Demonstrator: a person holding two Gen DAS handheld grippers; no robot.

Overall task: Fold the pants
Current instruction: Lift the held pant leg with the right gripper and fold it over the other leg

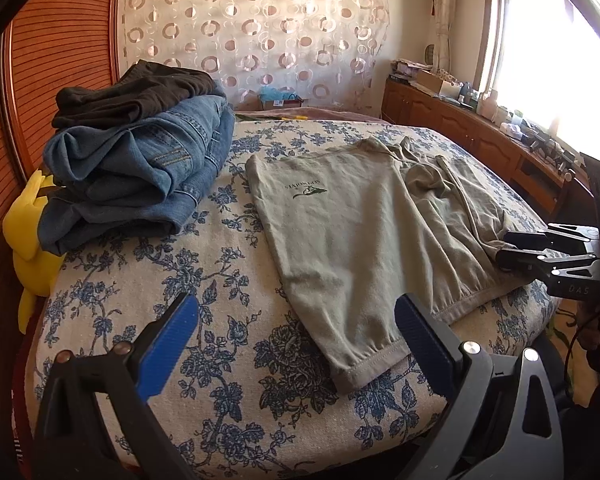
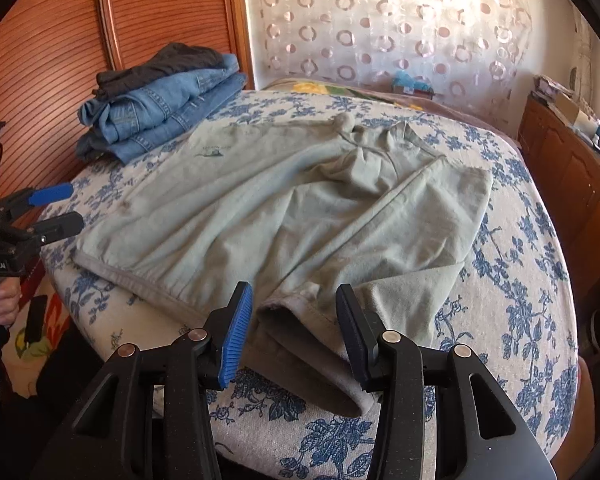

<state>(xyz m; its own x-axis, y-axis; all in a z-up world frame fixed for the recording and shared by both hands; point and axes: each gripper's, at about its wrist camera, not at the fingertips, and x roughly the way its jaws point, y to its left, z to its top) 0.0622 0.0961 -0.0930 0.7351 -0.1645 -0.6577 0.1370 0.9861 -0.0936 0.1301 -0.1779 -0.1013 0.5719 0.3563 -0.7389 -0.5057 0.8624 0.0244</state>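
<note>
I see a bed [image 1: 228, 264] w/ blue-floral cover. On it: grey-green pants [image 1: 363, 216] spread flat mid-bed, legs toward near edge; folded jeans stack [image 1: 140, 176] at far left corner w/ dark garment [image 1: 136, 92] on top. Yellow plush [image 1: 28, 232] wedged beside the stack.

Grey-green pants [image 1: 339, 216]; blue-flowered, perhaps cream, bedspread [image 1: 228, 264].

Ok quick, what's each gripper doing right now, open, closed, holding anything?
Left gripper: open, holding nothing.
Right gripper: open, pants cuff between the jaws, not gripped.
</note>
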